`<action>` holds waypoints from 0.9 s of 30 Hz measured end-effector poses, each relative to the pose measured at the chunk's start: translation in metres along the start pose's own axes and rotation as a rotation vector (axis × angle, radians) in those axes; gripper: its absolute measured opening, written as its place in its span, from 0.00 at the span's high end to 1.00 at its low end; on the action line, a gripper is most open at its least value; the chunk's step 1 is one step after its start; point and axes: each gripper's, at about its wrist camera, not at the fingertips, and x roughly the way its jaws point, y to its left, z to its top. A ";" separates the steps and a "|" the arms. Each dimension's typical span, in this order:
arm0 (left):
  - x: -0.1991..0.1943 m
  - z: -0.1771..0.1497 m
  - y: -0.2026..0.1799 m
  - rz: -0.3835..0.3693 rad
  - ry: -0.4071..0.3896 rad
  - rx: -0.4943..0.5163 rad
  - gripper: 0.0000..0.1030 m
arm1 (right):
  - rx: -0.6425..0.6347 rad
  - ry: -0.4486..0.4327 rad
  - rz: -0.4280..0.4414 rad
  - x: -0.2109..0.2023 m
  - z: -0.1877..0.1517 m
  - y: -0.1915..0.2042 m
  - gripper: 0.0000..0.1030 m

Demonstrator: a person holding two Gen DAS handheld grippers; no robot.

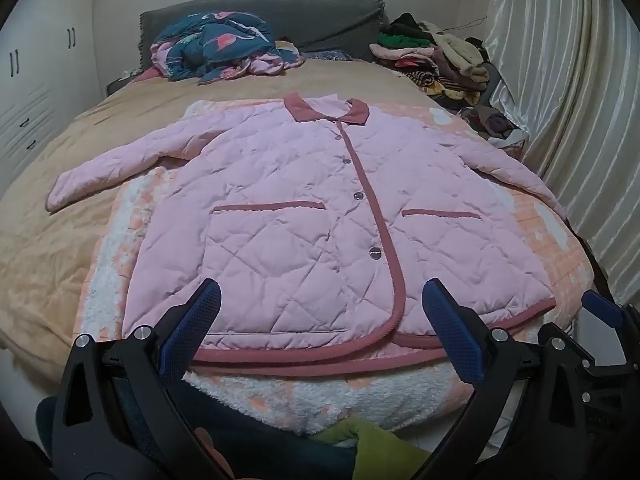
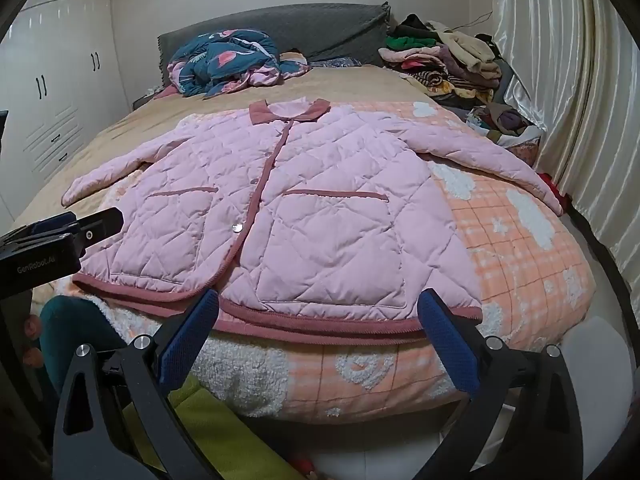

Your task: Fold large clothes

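Note:
A pink quilted jacket with a dark pink collar, trim and two pockets lies flat and buttoned on the bed, both sleeves spread out to the sides. My left gripper hovers open above the jacket's near hem, nothing between its blue pads. The same jacket fills the right wrist view. There my right gripper is open over the hem near the right pocket, touching nothing. The left gripper's black body shows at that view's left edge.
The jacket rests on an orange checked fleece blanket over a tan bedspread. A blue patterned quilt is bunched by the grey headboard. Piled clothes sit at the far right beside a curtain. White wardrobes stand left.

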 end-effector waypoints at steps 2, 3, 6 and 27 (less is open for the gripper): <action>0.000 0.000 0.000 0.006 0.000 0.000 0.08 | 0.002 -0.004 0.001 0.000 0.000 0.000 0.04; 0.000 0.000 0.000 0.000 -0.002 -0.002 0.08 | 0.000 -0.004 0.000 0.000 0.000 0.000 0.04; 0.000 0.000 0.000 -0.003 0.000 -0.002 0.08 | -0.001 0.000 -0.002 0.000 0.000 0.000 0.04; 0.000 0.000 0.000 -0.005 -0.003 -0.003 0.08 | -0.003 0.001 -0.005 0.001 0.002 0.001 0.04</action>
